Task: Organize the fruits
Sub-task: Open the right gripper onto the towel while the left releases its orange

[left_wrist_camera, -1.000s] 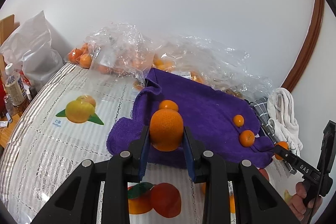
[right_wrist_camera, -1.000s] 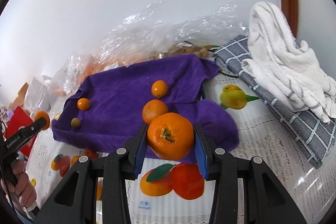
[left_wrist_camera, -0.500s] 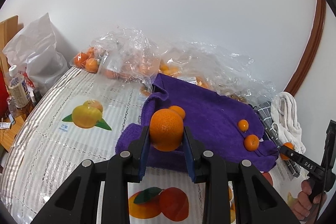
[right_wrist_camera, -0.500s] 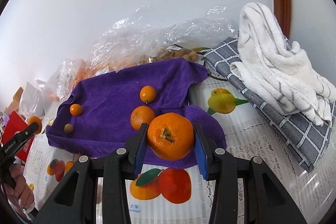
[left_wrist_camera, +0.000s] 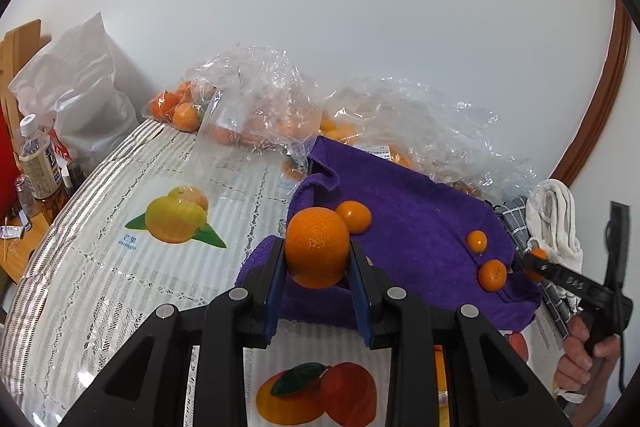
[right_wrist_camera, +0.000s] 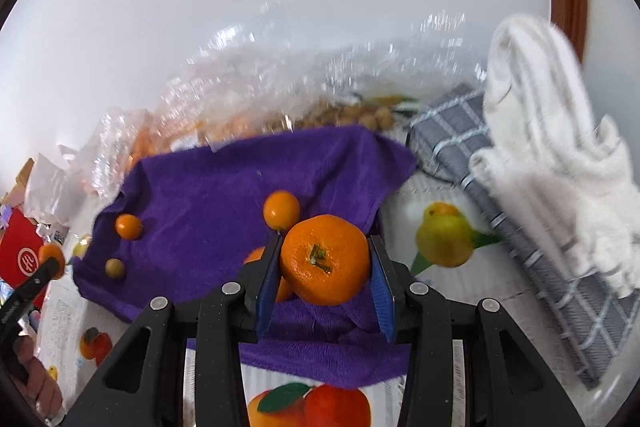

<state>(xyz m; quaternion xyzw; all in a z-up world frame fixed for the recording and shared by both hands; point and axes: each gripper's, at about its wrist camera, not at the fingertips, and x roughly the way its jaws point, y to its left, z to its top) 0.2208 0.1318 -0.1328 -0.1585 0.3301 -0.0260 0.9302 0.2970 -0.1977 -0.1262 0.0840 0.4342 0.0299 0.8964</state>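
Note:
My left gripper (left_wrist_camera: 316,249) is shut on a round orange (left_wrist_camera: 316,239), held above the near left edge of the purple towel (left_wrist_camera: 420,227). On the towel lie a mandarin (left_wrist_camera: 353,217) just behind it and two smaller ones (left_wrist_camera: 477,241) (left_wrist_camera: 492,275) to the right. My right gripper (right_wrist_camera: 325,245) is shut on a mandarin (right_wrist_camera: 324,259), stem towards the camera, over the towel's (right_wrist_camera: 208,195) near right part. A small orange (right_wrist_camera: 281,209), another (right_wrist_camera: 129,226) and a tiny greenish fruit (right_wrist_camera: 115,267) rest on the towel.
Crumpled clear bags with oranges (left_wrist_camera: 256,115) lie behind the towel by the wall. A white bag (left_wrist_camera: 76,95) and a bottle (left_wrist_camera: 38,163) stand at the left. A grey checked cloth (right_wrist_camera: 520,227) and a white towel (right_wrist_camera: 560,147) lie at the right. A fruit-print tablecloth (left_wrist_camera: 120,267) covers the table.
My right gripper has carried its mandarin forward, farther over the purple towel; its view is now blurred. The left gripper has hardly moved and keeps its orange.

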